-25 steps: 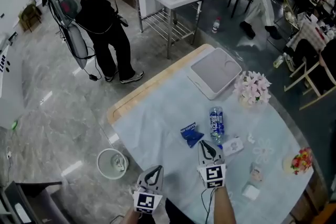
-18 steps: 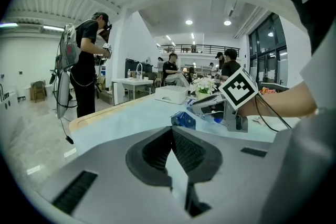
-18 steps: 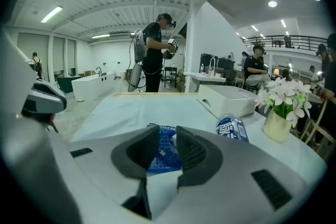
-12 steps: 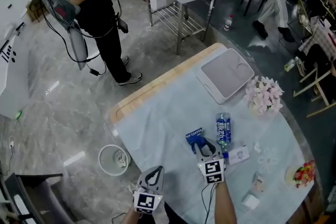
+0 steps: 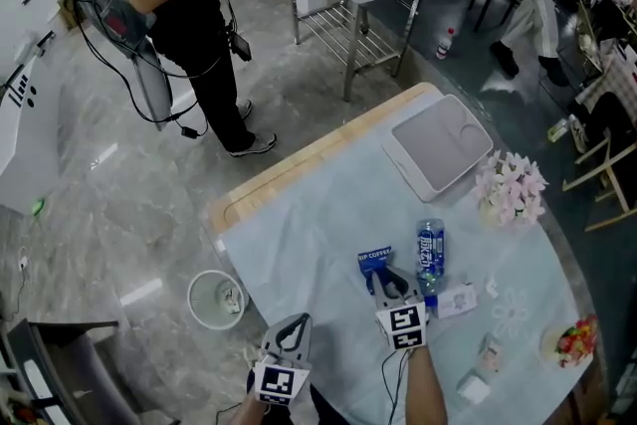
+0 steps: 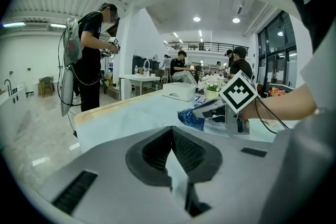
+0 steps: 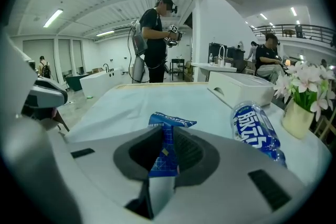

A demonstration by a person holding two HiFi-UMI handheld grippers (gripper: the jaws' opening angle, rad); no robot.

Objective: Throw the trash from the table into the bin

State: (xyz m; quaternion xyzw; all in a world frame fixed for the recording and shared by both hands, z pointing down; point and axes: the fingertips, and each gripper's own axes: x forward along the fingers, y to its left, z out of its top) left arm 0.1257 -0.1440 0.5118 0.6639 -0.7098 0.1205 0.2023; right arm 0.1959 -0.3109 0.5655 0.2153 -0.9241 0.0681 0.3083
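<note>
A crumpled blue coffee packet (image 5: 374, 260) lies on the pale blue table (image 5: 318, 204), left of a blue-labelled water bottle (image 5: 430, 252). My right gripper (image 5: 386, 282) reaches it from the near side. Its jaws have just been closing, and in the right gripper view the packet (image 7: 167, 141) stands pinched between the pads. My left gripper (image 5: 290, 333) hangs shut and empty off the table's near-left corner, close to the white bin (image 5: 194, 292) on the floor. The left gripper view shows its jaws (image 6: 172, 152) together, and beyond them the right gripper (image 6: 210, 110) at the packet (image 6: 190, 117).
A white wrapper (image 5: 456, 299) lies right of the right gripper, with smaller scraps further right. A grey tray (image 5: 441, 146) and a vase of flowers (image 5: 512, 189) stand at the table's far side. A person (image 5: 169, 5) stands on the floor beyond the table.
The right gripper has come down and forward onto the blue packet, opened, then closed round it. The left gripper has barely moved.
</note>
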